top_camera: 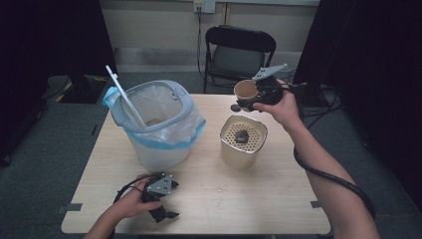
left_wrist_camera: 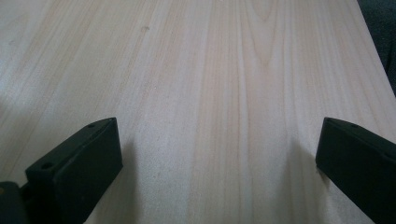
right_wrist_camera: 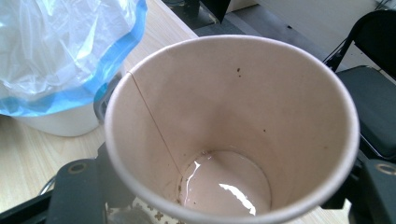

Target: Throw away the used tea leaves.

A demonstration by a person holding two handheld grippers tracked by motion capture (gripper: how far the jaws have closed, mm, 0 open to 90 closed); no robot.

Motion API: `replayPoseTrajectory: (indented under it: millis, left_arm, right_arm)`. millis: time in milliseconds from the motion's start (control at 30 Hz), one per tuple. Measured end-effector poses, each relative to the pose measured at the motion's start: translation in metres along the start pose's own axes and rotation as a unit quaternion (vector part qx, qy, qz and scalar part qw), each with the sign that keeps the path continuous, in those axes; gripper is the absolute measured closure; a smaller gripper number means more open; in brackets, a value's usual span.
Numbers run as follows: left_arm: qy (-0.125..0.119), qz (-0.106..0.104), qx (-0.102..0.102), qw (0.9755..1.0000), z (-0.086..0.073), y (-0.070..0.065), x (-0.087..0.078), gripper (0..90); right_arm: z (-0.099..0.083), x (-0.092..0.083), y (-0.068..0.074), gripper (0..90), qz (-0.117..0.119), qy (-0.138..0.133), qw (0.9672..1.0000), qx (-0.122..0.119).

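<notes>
High view, left to right: your left gripper [top_camera: 160,199] rests low on the tabletop [top_camera: 259,199] near its front edge, jaws spread wide with nothing but bare wood between them. Behind it stands the bin [top_camera: 154,124], lined with a clear, blue-edged bag. Right of that sits the cream strainer pot [top_camera: 243,140], a dark lump on its perforated insert. Above and behind the pot, your right gripper [top_camera: 249,102] pinches a paper cup [top_camera: 246,90] off the tabletop, with a little liquid in its bottom.
</notes>
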State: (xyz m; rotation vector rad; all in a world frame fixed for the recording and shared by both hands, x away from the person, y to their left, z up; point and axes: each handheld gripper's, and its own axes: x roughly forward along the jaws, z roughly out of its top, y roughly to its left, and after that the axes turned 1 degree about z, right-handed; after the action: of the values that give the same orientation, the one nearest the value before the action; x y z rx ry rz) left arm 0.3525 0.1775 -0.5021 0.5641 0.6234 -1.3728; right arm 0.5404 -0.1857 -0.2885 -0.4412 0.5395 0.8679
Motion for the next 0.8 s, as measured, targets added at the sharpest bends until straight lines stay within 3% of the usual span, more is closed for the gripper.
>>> replayPoseTrajectory:
  millis: [67,800]
  left_arm:
    - [-0.005,-0.002,-0.007,1.0,0.0,-0.001,0.001,0.0]
    - [0.0,-0.001,-0.009,1.0,0.001,-0.002,0.0,0.0]
  right_arm:
    - [0.001,0.0,0.0,26.5,0.002,-0.001,1.0,0.001]
    - [0.031,0.01,0.005,26.5,0.04,-0.011,0.9991,0.009]
